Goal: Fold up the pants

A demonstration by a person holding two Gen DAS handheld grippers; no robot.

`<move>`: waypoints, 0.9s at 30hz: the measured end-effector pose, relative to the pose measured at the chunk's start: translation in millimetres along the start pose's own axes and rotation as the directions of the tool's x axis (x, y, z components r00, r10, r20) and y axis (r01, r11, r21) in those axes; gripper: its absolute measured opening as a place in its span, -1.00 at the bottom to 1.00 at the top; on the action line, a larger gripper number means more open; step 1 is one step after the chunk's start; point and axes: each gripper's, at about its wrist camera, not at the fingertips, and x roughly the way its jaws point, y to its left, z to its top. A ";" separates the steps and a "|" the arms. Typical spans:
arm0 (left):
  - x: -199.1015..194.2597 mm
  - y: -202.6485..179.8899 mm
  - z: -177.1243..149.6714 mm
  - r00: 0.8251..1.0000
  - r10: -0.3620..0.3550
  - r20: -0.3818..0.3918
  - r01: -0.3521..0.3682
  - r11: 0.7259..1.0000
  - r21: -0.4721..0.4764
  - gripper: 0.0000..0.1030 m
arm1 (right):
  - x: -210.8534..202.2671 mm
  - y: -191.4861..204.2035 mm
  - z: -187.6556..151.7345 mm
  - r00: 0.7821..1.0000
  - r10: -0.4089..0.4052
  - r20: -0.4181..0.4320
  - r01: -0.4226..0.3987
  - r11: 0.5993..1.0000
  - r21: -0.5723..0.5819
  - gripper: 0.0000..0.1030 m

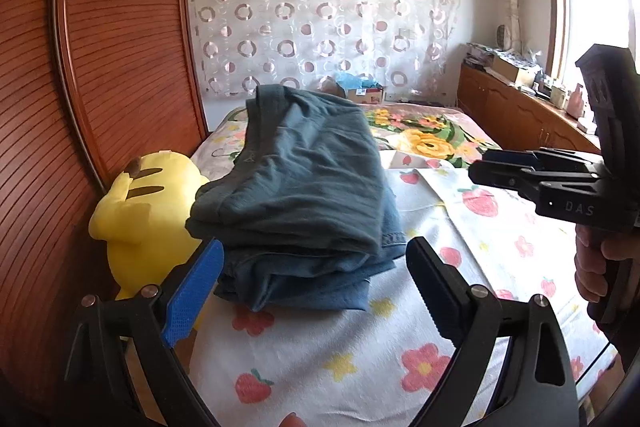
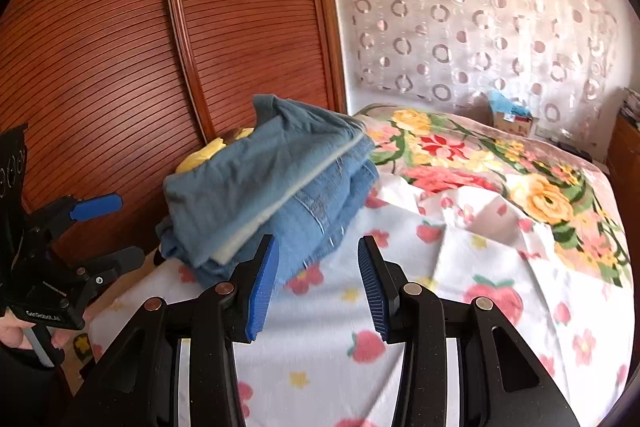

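A folded stack of blue pants [image 1: 304,187] lies on the strawberry-print sheet [image 1: 340,359] near the bed's left side. In the right wrist view the stack [image 2: 272,187] shows a teal layer over denim. My left gripper [image 1: 316,247] is open wide, its fingertips on either side of the stack's near edge, with no pad pressing on the cloth. My right gripper [image 2: 317,241] is open just short of the stack, with only sheet and the denim edge behind the gap. It also shows at the right [image 1: 480,167], held by a hand [image 1: 592,267]. The left gripper [image 2: 116,231] appears at the far left.
A yellow plush toy [image 1: 144,211] sits against the slatted wooden wardrobe door [image 1: 100,67], touching the stack's left side. A floral blanket [image 1: 432,139] covers the far half of the bed. A cardboard box [image 1: 364,93] stands by the curtain, and a wooden cabinet [image 1: 520,111] runs along the right.
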 end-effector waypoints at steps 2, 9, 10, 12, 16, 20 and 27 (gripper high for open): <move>-5.8 -4.6 -1.9 1.000 -0.018 0.010 0.018 1.000 -0.003 0.81 | -10.7 2.2 -6.2 1.000 -0.021 0.008 0.021 1.000 0.012 -0.17; -19.6 -28.0 -5.3 0.999 -0.046 0.019 0.046 0.999 0.019 0.81 | -50.0 10.1 -26.2 0.995 -0.093 0.029 0.091 0.994 0.053 -0.08; -21.8 -31.7 -5.0 0.999 -0.047 0.022 0.047 0.999 0.019 0.81 | -55.6 12.1 -28.5 0.994 -0.105 0.034 0.102 0.993 0.062 -0.07; -25.8 -39.3 -4.7 0.999 -0.050 0.022 0.049 0.999 0.016 0.81 | -68.9 14.9 -33.6 0.990 -0.132 0.045 0.128 0.989 0.076 -0.04; -34.0 -51.4 -6.1 0.996 -0.089 0.028 0.088 0.996 0.019 0.81 | -93.1 19.5 -42.2 0.980 -0.190 0.062 0.184 0.979 0.093 -0.02; -43.8 -69.2 -7.3 0.991 -0.124 0.046 0.123 0.992 0.043 0.81 | -112.6 28.2 -52.4 0.969 -0.235 0.070 0.228 0.969 0.096 0.07; -50.5 -102.9 -9.2 0.987 -0.154 0.038 0.151 0.986 0.075 0.81 | -130.6 42.9 -68.8 0.948 -0.310 0.072 0.300 0.946 0.127 0.26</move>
